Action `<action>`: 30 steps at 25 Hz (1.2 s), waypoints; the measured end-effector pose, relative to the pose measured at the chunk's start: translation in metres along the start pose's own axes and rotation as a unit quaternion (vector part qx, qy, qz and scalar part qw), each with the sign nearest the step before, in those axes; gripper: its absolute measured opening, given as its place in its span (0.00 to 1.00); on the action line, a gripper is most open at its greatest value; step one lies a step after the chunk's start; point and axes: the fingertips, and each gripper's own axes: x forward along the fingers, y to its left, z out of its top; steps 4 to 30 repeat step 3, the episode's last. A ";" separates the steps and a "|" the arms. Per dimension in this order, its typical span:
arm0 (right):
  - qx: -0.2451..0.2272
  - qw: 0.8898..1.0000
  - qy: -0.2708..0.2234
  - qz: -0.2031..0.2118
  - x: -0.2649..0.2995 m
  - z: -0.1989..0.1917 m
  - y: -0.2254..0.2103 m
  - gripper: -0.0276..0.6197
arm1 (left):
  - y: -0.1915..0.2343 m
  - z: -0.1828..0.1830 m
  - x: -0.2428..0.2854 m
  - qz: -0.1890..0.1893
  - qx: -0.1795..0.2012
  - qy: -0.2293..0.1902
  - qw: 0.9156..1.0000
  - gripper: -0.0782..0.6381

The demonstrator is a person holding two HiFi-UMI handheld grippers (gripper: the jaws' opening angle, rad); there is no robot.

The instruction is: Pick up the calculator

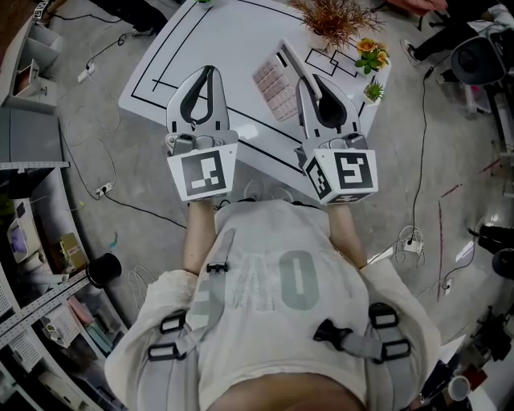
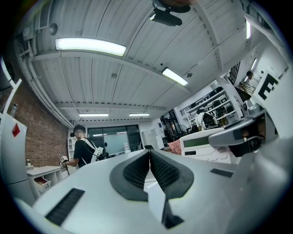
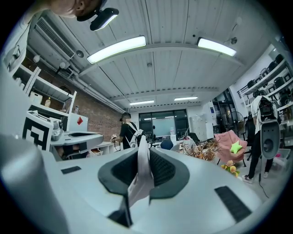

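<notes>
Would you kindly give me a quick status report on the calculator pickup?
Left gripper shut, empty. Right gripper shut on calculator edge; calculator apparently off the table. Nothing in the way; plants stand apart at far edge.

Table [image 1: 241, 32] white, ruled with thin black lines. Calculator [image 1: 275, 82] pale body, keys a pink grid; display greenish in the left gripper view. Left gripper [image 1: 210, 72] and right gripper [image 1: 303, 80] white shells; fingers [image 2: 137, 171] lined in ribbed black. Marker cubes [image 1: 202, 172] black squares on white. Dried plant [image 1: 333, 18] rust-brown. Flowers [image 1: 371, 53] yellow-orange. Floor [image 1: 104, 144] grey. Shirt [image 1: 273, 241] cream, grey print.
</notes>
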 end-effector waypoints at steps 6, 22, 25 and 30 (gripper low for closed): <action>-0.002 1.000 0.001 0.001 -0.001 -0.001 -0.001 0.15 | 0.000 0.000 -0.001 0.003 0.000 0.001 1.000 0.14; -0.002 1.000 0.001 0.001 -0.001 -0.001 -0.001 0.15 | 0.000 0.000 -0.001 0.003 0.000 0.001 1.000 0.14; -0.002 1.000 0.001 0.001 -0.001 -0.001 -0.001 0.15 | 0.000 0.000 -0.001 0.003 0.000 0.001 1.000 0.14; -0.002 1.000 0.001 0.001 -0.001 -0.001 -0.001 0.15 | 0.000 0.000 -0.001 0.003 0.000 0.001 1.000 0.14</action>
